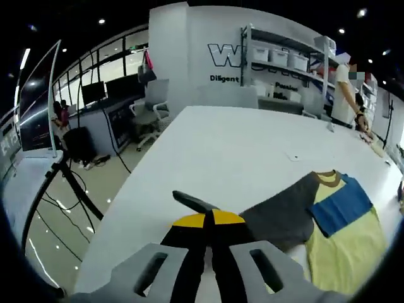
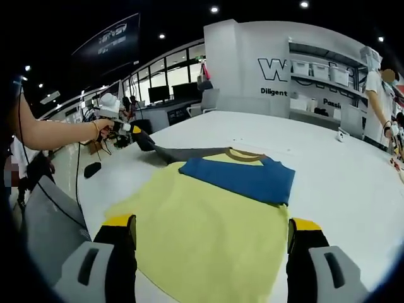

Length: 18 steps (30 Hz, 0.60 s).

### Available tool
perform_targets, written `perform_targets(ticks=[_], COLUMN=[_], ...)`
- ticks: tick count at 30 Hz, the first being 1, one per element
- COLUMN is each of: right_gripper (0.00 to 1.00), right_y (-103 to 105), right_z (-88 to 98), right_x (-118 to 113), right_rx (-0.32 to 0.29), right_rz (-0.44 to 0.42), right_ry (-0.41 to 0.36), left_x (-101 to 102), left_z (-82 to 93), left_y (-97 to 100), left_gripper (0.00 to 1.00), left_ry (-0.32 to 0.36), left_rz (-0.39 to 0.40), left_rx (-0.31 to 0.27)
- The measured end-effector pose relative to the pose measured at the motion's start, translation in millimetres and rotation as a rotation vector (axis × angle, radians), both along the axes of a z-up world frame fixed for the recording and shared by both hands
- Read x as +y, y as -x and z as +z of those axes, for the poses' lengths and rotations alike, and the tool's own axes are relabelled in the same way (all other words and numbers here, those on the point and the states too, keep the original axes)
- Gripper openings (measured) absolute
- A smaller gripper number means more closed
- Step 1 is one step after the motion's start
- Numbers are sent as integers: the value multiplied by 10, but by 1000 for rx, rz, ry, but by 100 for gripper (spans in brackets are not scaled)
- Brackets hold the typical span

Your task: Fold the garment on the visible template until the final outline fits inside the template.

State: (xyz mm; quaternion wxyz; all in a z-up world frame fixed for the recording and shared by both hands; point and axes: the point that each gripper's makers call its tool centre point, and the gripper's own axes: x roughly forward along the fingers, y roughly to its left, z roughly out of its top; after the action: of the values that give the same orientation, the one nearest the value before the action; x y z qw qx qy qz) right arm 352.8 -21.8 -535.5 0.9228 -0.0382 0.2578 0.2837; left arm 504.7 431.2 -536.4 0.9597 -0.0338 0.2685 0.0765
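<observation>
A yellow T-shirt (image 2: 202,233) lies flat on the white table (image 2: 341,183). Its blue sleeve (image 2: 243,177) is folded across the chest; the grey sleeve (image 2: 183,153) stretches out toward the far left. My left gripper (image 1: 205,221) is shut on the grey sleeve (image 1: 281,214), whose cuff (image 1: 189,201) pokes out past the yellow jaw tips. In the right gripper view a hand holds that left gripper (image 2: 136,139) at the sleeve end. My right gripper (image 2: 211,237) is open wide, with its jaws astride the near part of the shirt's yellow body. The shirt body (image 1: 344,249) and blue sleeve (image 1: 341,205) lie at the lower right.
The table edge (image 1: 136,189) runs diagonally, with floor, cables and a tripod (image 1: 63,173) beyond it. A person (image 1: 344,88) stands at the far right by shelves with bins (image 1: 284,57). Office chairs (image 1: 151,113) and desks sit behind the table.
</observation>
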Motion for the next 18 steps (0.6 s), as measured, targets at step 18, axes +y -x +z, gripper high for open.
perform_targets(ticks=[18], right_gripper=[99], right_y=[3], right_z=[14], right_x=[3], right_rx=[-4], right_rz=[3], right_ry=[3], left_x=[99], left_z=[-564], left_y=[654], left_gripper=[1], left_ry=[138], left_rz=[206], left_rx=[64])
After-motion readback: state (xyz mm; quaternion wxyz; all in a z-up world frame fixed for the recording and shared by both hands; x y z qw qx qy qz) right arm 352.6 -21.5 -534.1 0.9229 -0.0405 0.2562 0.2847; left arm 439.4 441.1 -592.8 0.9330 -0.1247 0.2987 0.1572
